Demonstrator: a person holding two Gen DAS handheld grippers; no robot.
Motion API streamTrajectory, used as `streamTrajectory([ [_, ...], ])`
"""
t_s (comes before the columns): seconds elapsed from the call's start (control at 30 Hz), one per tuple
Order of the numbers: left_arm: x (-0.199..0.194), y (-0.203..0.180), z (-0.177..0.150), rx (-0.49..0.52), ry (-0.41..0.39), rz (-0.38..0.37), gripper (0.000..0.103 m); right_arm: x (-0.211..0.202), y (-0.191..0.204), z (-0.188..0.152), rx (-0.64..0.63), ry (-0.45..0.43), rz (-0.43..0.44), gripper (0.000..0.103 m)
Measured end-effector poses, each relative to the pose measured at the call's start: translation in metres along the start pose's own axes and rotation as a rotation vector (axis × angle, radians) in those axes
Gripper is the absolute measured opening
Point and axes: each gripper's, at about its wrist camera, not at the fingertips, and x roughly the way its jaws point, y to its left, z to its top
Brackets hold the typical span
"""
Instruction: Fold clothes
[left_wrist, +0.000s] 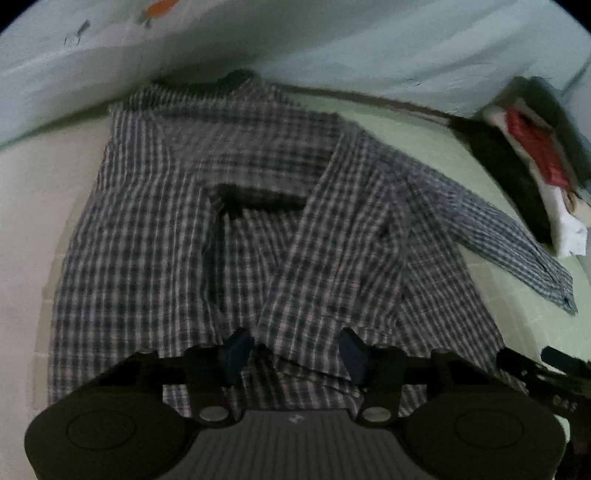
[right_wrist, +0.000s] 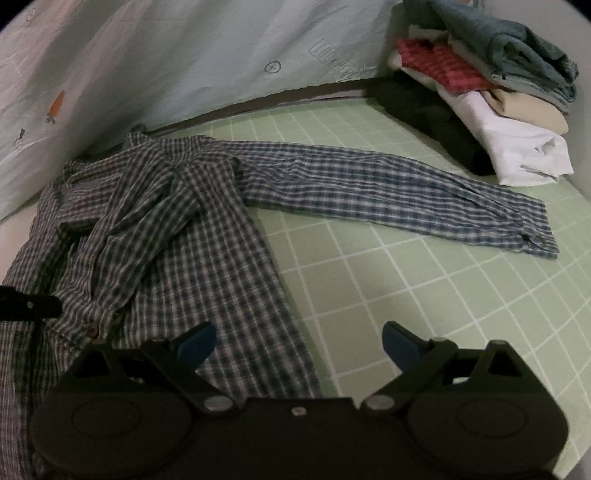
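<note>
The checked shirt (left_wrist: 229, 206) lies flat on the green mat (right_wrist: 424, 295) so it can be folded, the left gripper (left_wrist: 295, 354) half open around its cuff, the right gripper (right_wrist: 299, 343) wide open, holding nothing, by its edge.

Both wrist cameras look steeply down from close above; both views share the checked shirt (left_wrist: 236, 206) (right_wrist: 177, 229) and the pile of folded clothes (left_wrist: 535, 166) (right_wrist: 480, 92) far right.
</note>
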Motion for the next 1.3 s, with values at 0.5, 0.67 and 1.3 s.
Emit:
streamTrajectory([
  [0.5,-0.040,-0.002,-0.017,-0.021,-0.126,-0.023,0.004,-0.014,-0.014,-0.018,0.065,0.016,-0.017,0.098],
  [0.67,-0.071,0.010,-0.034,-0.110,-0.181,-0.067,0.004,-0.021,-0.001,-0.027,0.034,0.018,0.009,0.098],
  [1.3,-0.157,0.079,-0.152,-0.428,-0.185,-0.090,0.003,-0.035,0.046,-0.059,-0.091,0.048,0.072,0.098],
])
